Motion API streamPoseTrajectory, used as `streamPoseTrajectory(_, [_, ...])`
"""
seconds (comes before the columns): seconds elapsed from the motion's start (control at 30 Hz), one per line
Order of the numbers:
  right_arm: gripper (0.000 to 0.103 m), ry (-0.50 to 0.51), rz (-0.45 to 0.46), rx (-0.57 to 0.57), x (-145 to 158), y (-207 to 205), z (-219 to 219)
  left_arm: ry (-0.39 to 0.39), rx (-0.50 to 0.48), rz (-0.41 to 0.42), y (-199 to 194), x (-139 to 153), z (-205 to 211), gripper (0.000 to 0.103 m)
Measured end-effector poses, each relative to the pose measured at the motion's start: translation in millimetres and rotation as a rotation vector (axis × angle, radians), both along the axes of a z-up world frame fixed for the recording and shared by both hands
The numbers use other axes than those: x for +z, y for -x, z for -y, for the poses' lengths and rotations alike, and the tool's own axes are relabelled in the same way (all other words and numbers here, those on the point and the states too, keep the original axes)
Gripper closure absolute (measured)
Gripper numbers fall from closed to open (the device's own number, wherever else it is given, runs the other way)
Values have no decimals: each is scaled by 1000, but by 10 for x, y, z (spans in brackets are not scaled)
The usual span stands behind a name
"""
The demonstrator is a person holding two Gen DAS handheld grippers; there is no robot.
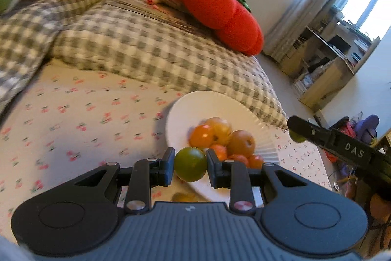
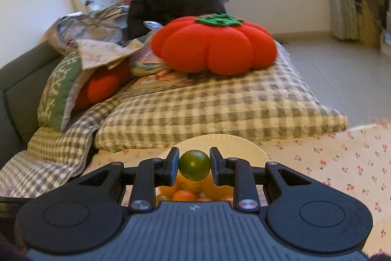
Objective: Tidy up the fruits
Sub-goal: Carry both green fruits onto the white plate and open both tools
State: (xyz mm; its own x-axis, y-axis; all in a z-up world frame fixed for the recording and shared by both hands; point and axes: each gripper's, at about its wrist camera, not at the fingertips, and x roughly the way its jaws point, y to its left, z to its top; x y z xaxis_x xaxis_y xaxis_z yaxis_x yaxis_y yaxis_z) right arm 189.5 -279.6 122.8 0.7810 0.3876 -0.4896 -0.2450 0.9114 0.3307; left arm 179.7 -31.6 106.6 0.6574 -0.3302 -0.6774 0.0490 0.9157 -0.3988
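Note:
A white ribbed plate [image 1: 185,111] lies on the cherry-print cloth and holds several orange and reddish fruits [image 1: 240,142]. My left gripper [image 1: 190,164] is shut on a round green fruit [image 1: 190,164] just above the plate's near rim. My right gripper [image 2: 194,165] is shut on another green fruit [image 2: 194,165] and holds it above the plate [image 2: 232,142], over the orange fruits [image 2: 185,195]. In the left wrist view the right gripper [image 1: 297,135] comes in from the right with its green fruit [image 1: 297,137] at the tip.
A grey checked cushion [image 1: 146,45] lies behind the plate with a red tomato-shaped pillow [image 2: 215,45] on it. A second red pillow [image 2: 102,87] and a green cushion [image 2: 58,87] lie to the left. A small yellowish fruit [image 1: 183,197] lies on the cloth under the left gripper.

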Motion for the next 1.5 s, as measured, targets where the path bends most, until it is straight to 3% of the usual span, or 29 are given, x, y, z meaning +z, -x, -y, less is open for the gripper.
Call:
streamPoseTrajectory(0.27, [79,-60,-87,-38,-253,-119,126,1,-32,16,-398,-79,311,85])
streamPoseTrajectory(0.47, [79,-157,-127,-97,-357,-164,319,-16,-9,37,-630,-143,280,85])
streamPoseTrajectory(0.63, [79,-184,-156,-105,-456,-200,357,23,17,1,-805,-333,265,85])
streamPoseTrajectory(0.97, [78,-169,-196,-115,-593,-260,282,-4,9,6,-864,-471,292,84])
streamPoseTrajectory(1.5, [75,-206,-207,-145,-523,-231,356,40,4,-8,-780,-309,177,73])
